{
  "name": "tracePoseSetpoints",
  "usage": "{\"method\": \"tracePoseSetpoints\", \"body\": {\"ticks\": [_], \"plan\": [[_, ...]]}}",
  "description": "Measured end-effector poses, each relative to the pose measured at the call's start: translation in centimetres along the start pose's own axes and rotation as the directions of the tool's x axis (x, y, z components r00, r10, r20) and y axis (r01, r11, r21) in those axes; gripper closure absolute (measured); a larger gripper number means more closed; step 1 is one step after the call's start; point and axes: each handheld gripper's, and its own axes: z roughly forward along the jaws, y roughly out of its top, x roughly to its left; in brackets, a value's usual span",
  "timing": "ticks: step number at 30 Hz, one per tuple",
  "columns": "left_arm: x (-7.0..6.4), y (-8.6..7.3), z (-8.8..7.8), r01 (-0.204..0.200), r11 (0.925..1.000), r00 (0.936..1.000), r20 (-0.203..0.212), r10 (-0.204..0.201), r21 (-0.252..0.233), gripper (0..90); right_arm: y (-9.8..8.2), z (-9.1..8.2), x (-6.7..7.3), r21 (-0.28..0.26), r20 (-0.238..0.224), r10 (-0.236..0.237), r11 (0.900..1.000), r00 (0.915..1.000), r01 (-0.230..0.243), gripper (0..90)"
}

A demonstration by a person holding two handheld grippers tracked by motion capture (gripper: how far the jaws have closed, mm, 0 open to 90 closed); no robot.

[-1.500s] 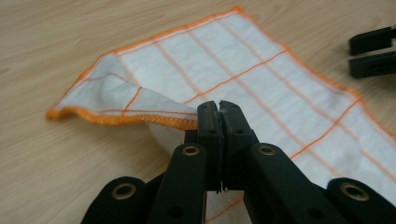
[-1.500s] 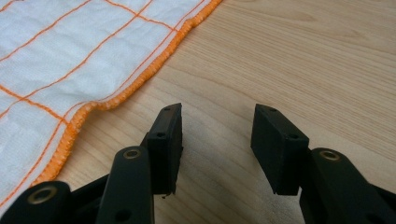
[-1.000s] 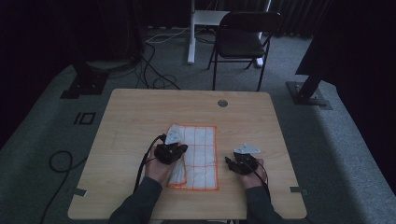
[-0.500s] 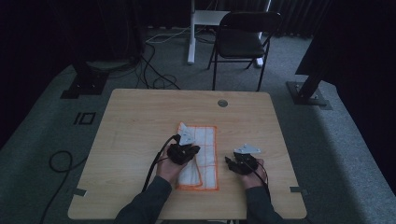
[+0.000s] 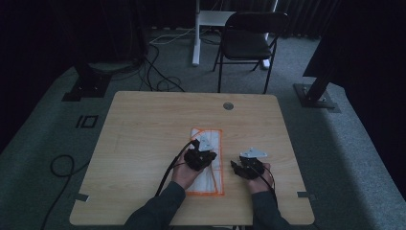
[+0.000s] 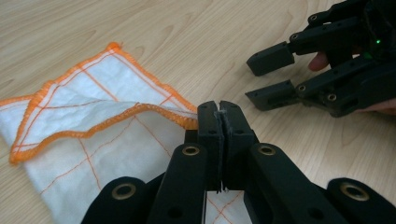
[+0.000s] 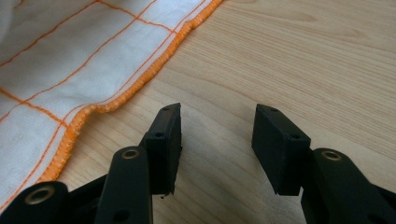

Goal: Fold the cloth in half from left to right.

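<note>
1. Table (image 5: 143,124), pale wood grain, carried everything; a small round metal fitting (image 5: 228,106) sat near its far edge, well apart from both grippers.

2. Cloth (image 5: 210,177), white with an orange stitched hem and thin orange grid lines, lay on the table under and ahead of the left gripper. In the left gripper view one side of the cloth (image 6: 84,135) was lifted and doubled over the flat layer beneath, its hem running in a wavy line straight to the fingertips.

3. Left gripper (image 5: 201,155) sat over the cloth in the high view, with its grey plate on top and its cable trailing back along the forearm. Its jaws were pressed together in the left gripper view (image 6: 219,109), pinching the folded hem where the orange edge met the pads; a few white fibres showed in the seam between them.

4. Right gripper (image 5: 242,167) rested on bare wood just right of the cloth, near the left gripper but apart from it. In the right gripper view (image 7: 217,135) its jaws stood wide apart with nothing between them but table; the cloth's hem (image 7: 116,100) passed just beyond and beside one fingertip, not touching it. The same gripper (image 6: 266,77) showed in the left gripper view, fingers parted, pointing toward the pinched corner.
</note>
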Motion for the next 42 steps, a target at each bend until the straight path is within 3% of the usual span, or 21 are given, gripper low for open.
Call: {"method": "tracePoseSetpoints", "body": {"ticks": [7,10,20,30,42], "plan": [[-0.8,0.3,1.4,-0.007,1.0000,0.9998,0.018,0.007,0.006,89.2,0.0,0.0,0.0,-0.001,0.000,-0.002,1.000,1.0000,0.002,52.2],[-0.9,0.2,1.7,-0.005,1.0000,0.9994,0.035,0.005,0.008,80.2,0.0,0.0,0.0,-0.001,-0.001,-0.003,1.000,1.0000,0.003,51.9],[0.7,-0.7,-1.0,0.020,0.9993,0.9996,-0.021,-0.020,-0.033,76.2,0.6,0.0,0.5,-0.007,-0.004,-0.020,1.000,0.9998,0.020,52.7],[2.7,-2.9,-2.5,0.064,0.9976,0.9951,-0.074,-0.066,-0.024,76.4,2.2,0.1,2.0,-0.042,-0.036,-0.078,0.996,0.9963,0.076,54.0],[3.8,-4.7,-3.5,0.113,0.9931,0.9885,-0.098,-0.115,-0.032,76.4,4.4,1.9,4.0,-0.041,-0.090,-0.152,0.988,0.9842,0.149,53.4]]}}
